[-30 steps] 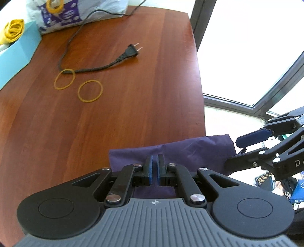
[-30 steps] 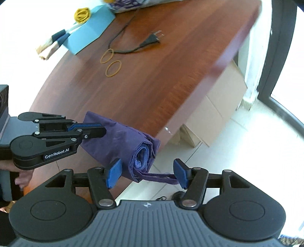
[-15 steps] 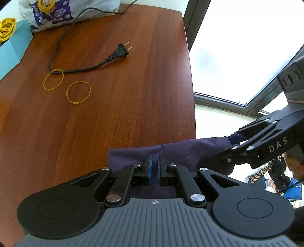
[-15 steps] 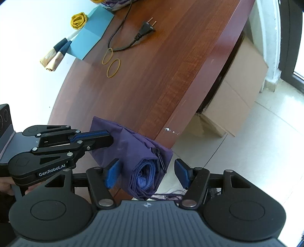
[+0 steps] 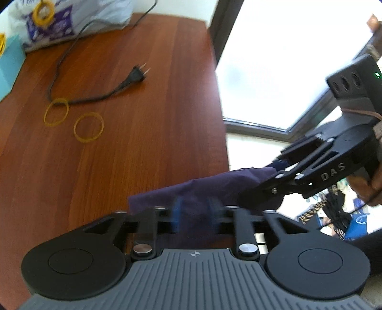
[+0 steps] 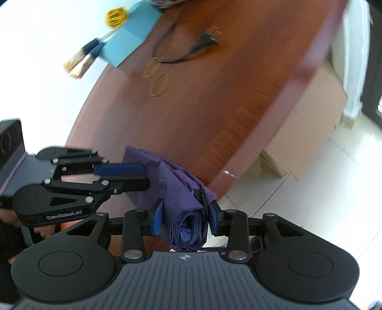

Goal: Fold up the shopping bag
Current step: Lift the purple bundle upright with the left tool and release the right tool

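The purple shopping bag [image 5: 214, 186] is rolled into a short bundle and held off the near edge of the wooden table [image 5: 143, 143]. My left gripper [image 5: 193, 211] sits at one end of the bag with its jaws opening; the cloth lies between the blurred blue pads, which stand apart from it. In the right wrist view, the rolled end of the bag [image 6: 176, 190] fills the gap of my right gripper [image 6: 185, 219]. Its jaws are closing and both pads touch the roll. The left gripper [image 6: 143, 176] shows there at the bag's far end, fingers parted.
On the table lie a black power cord with its plug [image 5: 136, 74], two yellow rubber bands [image 5: 88, 127], a teal box [image 5: 9, 69] and a white printed plastic bag [image 5: 71, 21]. A cardboard box [image 6: 310, 114] stands on the tiled floor beside the table.
My left jaws, shut on the bag before, have parted and the hand has lifted slightly. The right gripper has moved in around the rolled end and narrowed onto it.
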`<state>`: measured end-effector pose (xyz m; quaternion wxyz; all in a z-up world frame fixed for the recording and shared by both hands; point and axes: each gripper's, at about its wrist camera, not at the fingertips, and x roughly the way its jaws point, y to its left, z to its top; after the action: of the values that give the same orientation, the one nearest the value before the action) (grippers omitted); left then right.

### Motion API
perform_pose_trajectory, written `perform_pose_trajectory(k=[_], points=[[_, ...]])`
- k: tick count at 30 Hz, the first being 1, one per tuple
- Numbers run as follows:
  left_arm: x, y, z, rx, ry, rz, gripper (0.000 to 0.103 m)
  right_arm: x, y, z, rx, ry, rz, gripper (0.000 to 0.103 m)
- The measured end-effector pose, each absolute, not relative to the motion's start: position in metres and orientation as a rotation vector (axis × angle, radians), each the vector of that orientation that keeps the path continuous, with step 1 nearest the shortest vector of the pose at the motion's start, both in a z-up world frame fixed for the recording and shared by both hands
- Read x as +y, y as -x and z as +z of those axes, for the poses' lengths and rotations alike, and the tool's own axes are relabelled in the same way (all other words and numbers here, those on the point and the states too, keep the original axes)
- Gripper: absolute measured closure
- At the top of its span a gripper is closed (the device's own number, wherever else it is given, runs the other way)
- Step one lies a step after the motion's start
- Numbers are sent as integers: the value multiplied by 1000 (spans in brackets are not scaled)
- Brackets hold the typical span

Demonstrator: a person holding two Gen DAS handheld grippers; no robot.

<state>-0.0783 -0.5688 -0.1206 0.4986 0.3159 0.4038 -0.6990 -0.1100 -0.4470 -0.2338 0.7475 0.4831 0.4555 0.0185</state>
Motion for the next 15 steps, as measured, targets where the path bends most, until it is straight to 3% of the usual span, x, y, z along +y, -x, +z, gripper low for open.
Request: perform_pose_trajectory(k=[6,15], points=[[-558,64,-95,932,-759,-1767,36,-433,90,-189,1037,-773,139,64],[-545,45,-80,883,-787,-1860,35,-406,63,-142,1041,-349,331,64]])
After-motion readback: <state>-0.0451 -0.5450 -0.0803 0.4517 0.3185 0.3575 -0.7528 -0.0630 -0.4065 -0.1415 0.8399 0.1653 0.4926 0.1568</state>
